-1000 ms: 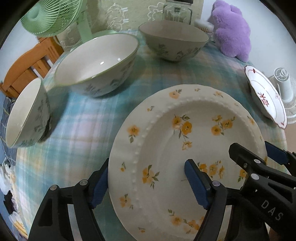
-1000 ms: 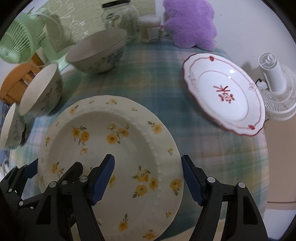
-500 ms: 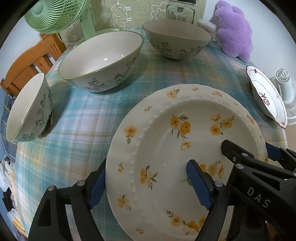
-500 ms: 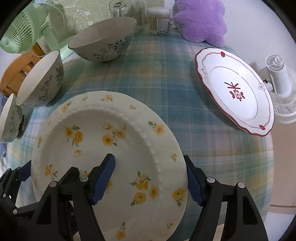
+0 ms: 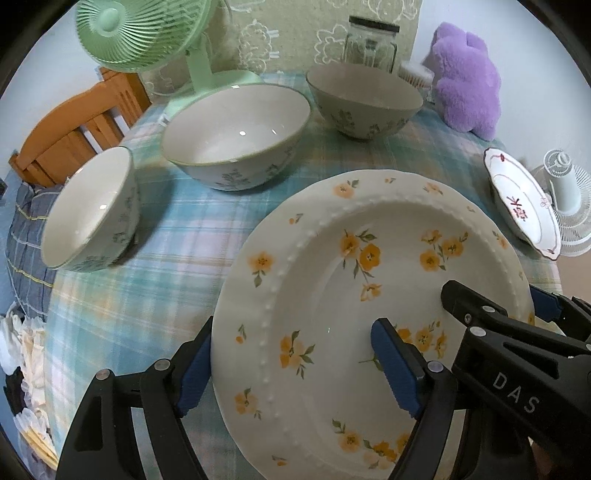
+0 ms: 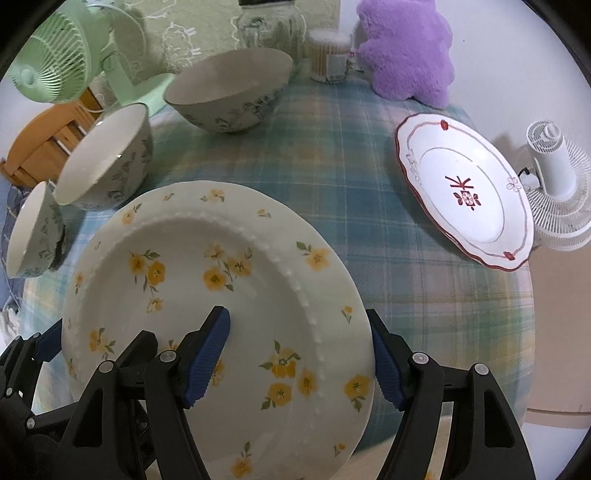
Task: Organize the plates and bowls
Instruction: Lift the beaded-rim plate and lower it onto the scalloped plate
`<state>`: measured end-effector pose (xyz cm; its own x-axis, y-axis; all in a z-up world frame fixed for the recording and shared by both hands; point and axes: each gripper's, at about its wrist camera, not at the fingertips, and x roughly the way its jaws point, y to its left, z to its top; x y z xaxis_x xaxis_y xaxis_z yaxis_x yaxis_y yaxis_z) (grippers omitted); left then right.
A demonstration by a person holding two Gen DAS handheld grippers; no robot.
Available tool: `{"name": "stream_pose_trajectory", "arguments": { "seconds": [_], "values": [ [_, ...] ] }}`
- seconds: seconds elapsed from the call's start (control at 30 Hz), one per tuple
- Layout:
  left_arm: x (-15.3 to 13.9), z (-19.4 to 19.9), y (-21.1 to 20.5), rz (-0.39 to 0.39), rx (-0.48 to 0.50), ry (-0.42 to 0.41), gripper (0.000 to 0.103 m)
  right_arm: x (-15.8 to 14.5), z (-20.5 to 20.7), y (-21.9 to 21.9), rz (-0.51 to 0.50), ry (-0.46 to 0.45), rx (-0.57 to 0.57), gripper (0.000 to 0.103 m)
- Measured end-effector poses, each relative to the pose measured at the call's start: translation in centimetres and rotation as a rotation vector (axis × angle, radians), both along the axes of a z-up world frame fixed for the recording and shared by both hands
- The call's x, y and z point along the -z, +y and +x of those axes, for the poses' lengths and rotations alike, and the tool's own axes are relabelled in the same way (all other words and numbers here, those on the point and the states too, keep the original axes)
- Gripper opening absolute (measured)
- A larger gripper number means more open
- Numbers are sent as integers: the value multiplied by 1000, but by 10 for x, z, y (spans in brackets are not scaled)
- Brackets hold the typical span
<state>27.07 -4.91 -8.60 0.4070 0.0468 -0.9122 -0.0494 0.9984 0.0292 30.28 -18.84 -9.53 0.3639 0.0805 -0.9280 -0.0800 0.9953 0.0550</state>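
Your left gripper [image 5: 295, 365] has its jaws standing wide apart, astride the left rim of the yellow-flowered plate [image 5: 369, 258]. The outer blue pad lies against the plate's edge and the inner one sits over its well. I cannot tell whether that inner pad touches the china.

Your right gripper [image 6: 297, 360] does the same on the right rim, jaws equally wide, outer pad at the edge and inner pad over the well. White letters reading "DAS" [image 5: 515, 389] run along its black arm in the left wrist view.

The plate is nearest you, held between the two tools. Whether it rests on the plaid-clothed surface [image 6: 351, 166] I cannot tell.

To the left stands a small bowl [image 5: 88, 210]. Beyond it is a large bowl [image 5: 236, 136], and farther still a third bowl [image 5: 364, 99], all with leafy sprigs outside.

To the right lies a red-rimmed plate [image 6: 465, 188] with a red character-like mark at its centre that I cannot read. A white fan [image 6: 554, 177] is just beside it.

At the far edge are a green fan [image 5: 136, 33], a glass jar [image 5: 371, 44], a tub of cotton swabs [image 6: 328, 55] whose label is too small to read, and a purple plush toy [image 6: 410, 48].
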Motion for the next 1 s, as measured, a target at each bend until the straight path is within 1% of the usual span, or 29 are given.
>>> {"name": "stream_pose_trajectory", "arguments": {
  "seconds": [0.3,0.57,0.77,1.0],
  "values": [
    [-27,-28,3,-16,11,-37,81,-31,-32,2,-4,-34,22,75],
    [-41,-59,-6,-37,70,-55,81,-53,-70,-8,-18,-59,83,75],
    [-40,-83,-21,-55,144,-61,81,-57,-102,-23,-36,-62,152,75],
    [-27,-103,-43,-56,200,-17,81,-47,-135,-42,-45,-34,220,75]
  ]
}}
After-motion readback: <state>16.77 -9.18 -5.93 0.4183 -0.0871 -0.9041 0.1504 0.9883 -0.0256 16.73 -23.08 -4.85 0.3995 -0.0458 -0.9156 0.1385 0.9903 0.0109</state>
